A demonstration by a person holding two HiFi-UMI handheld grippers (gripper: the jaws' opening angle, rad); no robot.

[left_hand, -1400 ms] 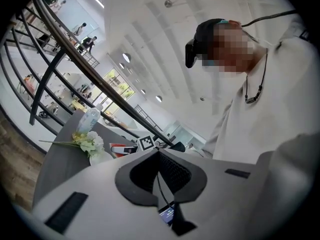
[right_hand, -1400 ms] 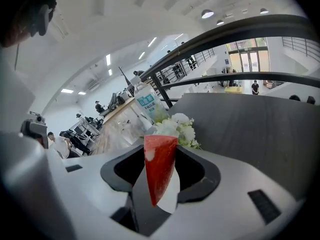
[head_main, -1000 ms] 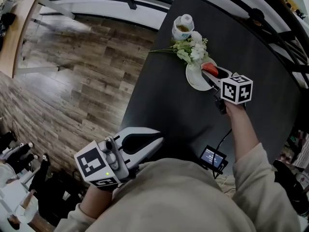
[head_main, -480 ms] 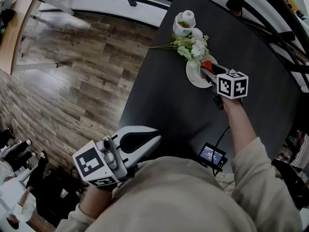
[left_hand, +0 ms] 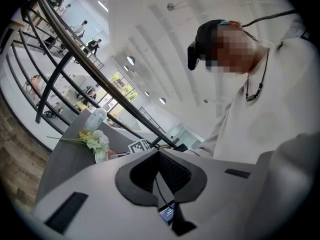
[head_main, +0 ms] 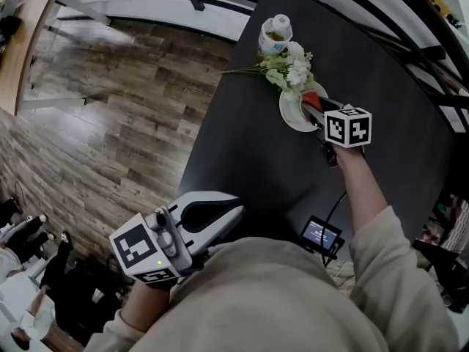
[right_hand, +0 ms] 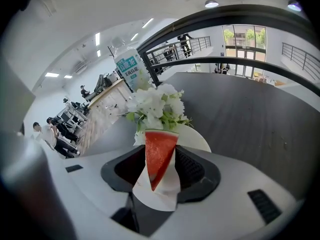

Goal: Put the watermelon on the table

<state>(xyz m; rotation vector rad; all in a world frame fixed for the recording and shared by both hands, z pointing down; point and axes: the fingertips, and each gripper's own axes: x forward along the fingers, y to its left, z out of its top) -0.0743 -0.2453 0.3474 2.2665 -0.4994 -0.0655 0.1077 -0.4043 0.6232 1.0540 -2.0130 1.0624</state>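
Note:
A red watermelon slice [right_hand: 159, 156] with a green rind lies on a white plate [right_hand: 196, 138] on the dark table [head_main: 256, 167]. My right gripper [right_hand: 161, 168] points steeply down over the plate with one jaw on each side of the slice. The jaws stand open, and a gap shows between each pad and the slice. In the head view the slice [head_main: 314, 96] shows red at the tips of the right gripper [head_main: 313, 105]. My left gripper [head_main: 239, 209] stays low by my body near the table's edge. In the left gripper view the left gripper [left_hand: 159, 153] has its tips together and nothing in it.
White flowers [head_main: 292, 66] with green stems lie against the plate's far side. A drink bottle [head_main: 276, 34] stands behind them. A small device with a lit screen [head_main: 322, 237] lies at the table's near edge. Wooden floor lies to the left and railings to the right.
The right gripper has crept slightly forward over the plate, with the slice still between its jaws. The left gripper has kept still.

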